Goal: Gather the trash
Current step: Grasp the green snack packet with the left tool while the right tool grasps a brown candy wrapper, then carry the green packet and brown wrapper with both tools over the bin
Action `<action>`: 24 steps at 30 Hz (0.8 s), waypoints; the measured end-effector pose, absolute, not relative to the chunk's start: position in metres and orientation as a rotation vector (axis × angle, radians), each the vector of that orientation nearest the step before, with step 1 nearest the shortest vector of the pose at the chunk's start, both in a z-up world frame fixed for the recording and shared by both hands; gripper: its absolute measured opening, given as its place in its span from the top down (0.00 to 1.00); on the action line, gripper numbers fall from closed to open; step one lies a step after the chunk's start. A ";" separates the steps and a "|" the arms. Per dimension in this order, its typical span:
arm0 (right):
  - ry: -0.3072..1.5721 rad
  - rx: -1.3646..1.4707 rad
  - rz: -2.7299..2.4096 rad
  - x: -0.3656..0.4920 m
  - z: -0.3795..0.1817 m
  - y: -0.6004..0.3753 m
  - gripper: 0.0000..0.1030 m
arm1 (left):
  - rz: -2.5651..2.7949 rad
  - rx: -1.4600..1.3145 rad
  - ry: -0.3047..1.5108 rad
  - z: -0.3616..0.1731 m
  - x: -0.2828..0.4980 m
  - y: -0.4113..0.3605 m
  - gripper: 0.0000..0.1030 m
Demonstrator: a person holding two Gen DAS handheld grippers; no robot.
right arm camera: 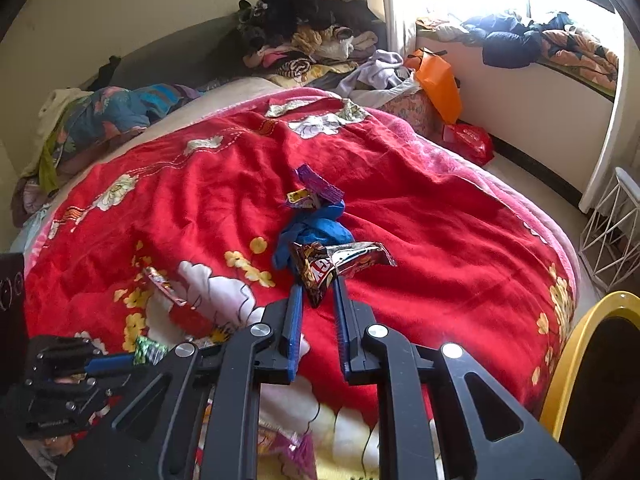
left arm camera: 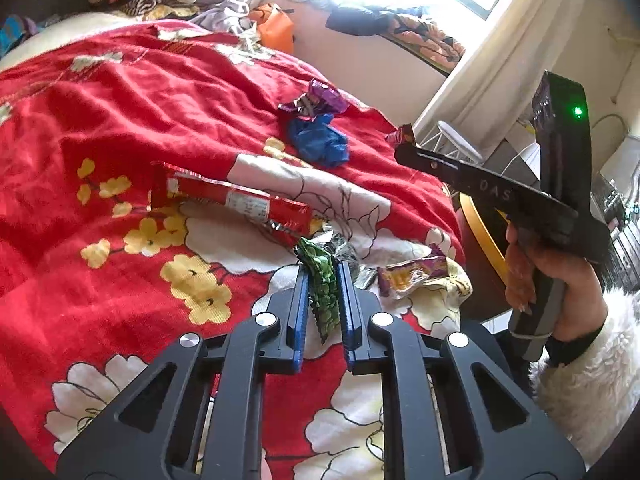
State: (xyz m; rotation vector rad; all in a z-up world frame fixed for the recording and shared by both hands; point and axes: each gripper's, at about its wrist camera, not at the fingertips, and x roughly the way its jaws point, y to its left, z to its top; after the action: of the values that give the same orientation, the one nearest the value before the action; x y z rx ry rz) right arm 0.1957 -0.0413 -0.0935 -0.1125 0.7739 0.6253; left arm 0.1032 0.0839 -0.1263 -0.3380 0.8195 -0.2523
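Gripping is the step in hand: each gripper has a piece of trash pinched and nothing looks dropped off yet. The left gripper (left arm camera: 323,270) is clenched on a green wrapper (left arm camera: 322,288), which stands upright between the blue pads just above the red blanket (left arm camera: 120,120); whether its lower tip touches the cloth cannot be told. The right gripper (right arm camera: 316,286) is clenched on a brown wrapper (right arm camera: 320,270), whose crinkled silver end sticks out to the right, held clear of the bed. More trash lies around them on the blanket: a long red packet (left arm camera: 240,204) just beyond the green wrapper, a yellow-purple wrapper (left arm camera: 414,272) to its right near the bed's edge, silver foil (left arm camera: 344,252) between those two, and further up a purple wrapper (left arm camera: 316,98) touching a crumpled blue bag (left arm camera: 320,144). The next move, as I judge it, calls for carrying both wrappers off the bed to a bin and opening the jaws over it; thin foil could slip or cling to the pads, so a clean drop needs a full opening. The likely container is the yellow-rimmed bin (right arm camera: 576,344) beside the bed at the right; its inside is dark and what it holds cannot be seen. An orange bag (right arm camera: 436,80) at the bed's far side is too far away to show its contents.
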 end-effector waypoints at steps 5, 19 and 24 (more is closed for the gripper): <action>0.739 -0.124 0.641 0.180 -0.082 -0.044 0.87 | -0.239 -0.331 0.793 -0.116 0.101 0.085 0.94; 0.679 -0.151 0.681 0.146 -0.059 -0.051 0.89 | -0.218 -0.310 0.680 -0.071 0.091 0.083 0.95; 0.662 -0.140 0.673 0.140 -0.053 -0.060 0.89 | -0.219 -0.303 0.658 -0.059 0.091 0.075 0.95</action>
State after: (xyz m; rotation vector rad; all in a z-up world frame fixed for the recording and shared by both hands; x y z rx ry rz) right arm 0.1402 -0.0600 -0.0532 -0.1404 0.6616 0.6728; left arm 0.0910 0.0752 -0.0589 -0.3026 0.6576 -0.2193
